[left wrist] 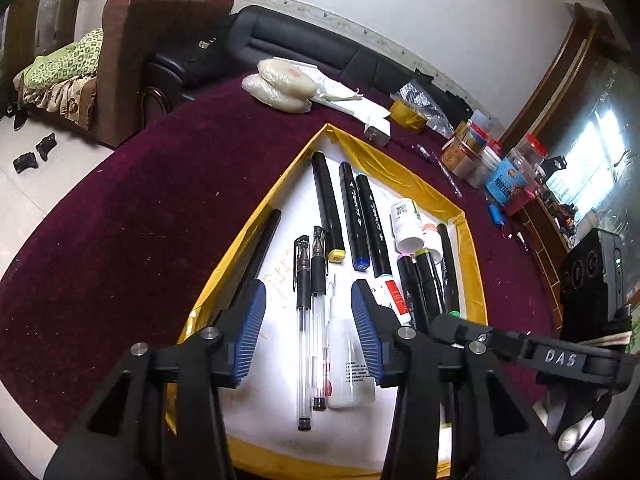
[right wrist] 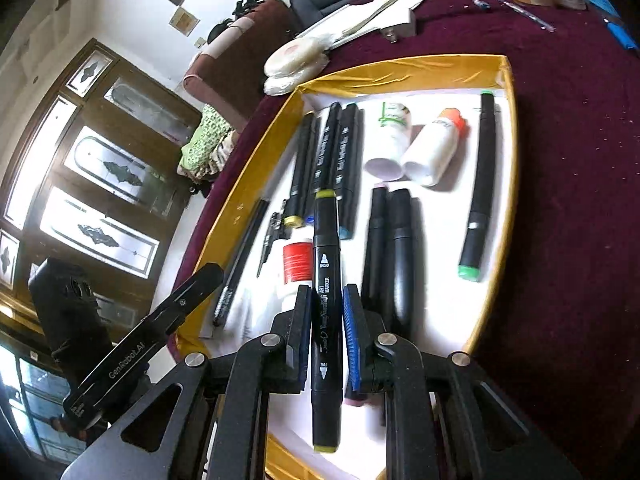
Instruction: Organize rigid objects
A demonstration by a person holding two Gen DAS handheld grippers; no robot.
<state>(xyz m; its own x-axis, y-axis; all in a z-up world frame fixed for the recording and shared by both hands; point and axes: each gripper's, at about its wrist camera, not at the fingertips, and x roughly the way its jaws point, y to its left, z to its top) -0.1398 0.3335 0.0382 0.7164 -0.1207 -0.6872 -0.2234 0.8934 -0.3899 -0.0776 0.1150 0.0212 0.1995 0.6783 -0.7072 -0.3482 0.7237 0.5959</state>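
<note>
A dark maroon cloth covers the table [left wrist: 132, 216], and on it sits a shallow white tray with a gold-taped rim [left wrist: 404, 168]. Along the table's far side I see two pale bagged rice cakes [left wrist: 280, 84], a roll of gold tape [left wrist: 408, 114] and a cluster of clear plastic jars with red lids [left wrist: 492, 160].

Inside the tray, three black markers with yellow, blue and light-blue end caps [left wrist: 352, 216] lie side by side. Just right of them are two small white plastic bottles [right wrist: 412, 148], lying down and touching each other, and beyond those a long black marker with green ends [right wrist: 480, 184] lies alone near the tray's right rim. A pair of black markers [right wrist: 390, 256] lies just beside my right claw's fingers.

My left claw [left wrist: 308, 332] stands wide apart above the tray, gripping nothing; between its blue pads lie two clear gel pens with black caps [left wrist: 310, 320] and a white squeeze bottle with a thin nozzle [left wrist: 346, 356].

My right claw [right wrist: 327, 328] is clamped narrow on a black art marker with olive-yellow ends [right wrist: 327, 320], the pads pressing its barrel near the middle. A white tube with a red band [right wrist: 297, 276] lies just to its left.
</note>
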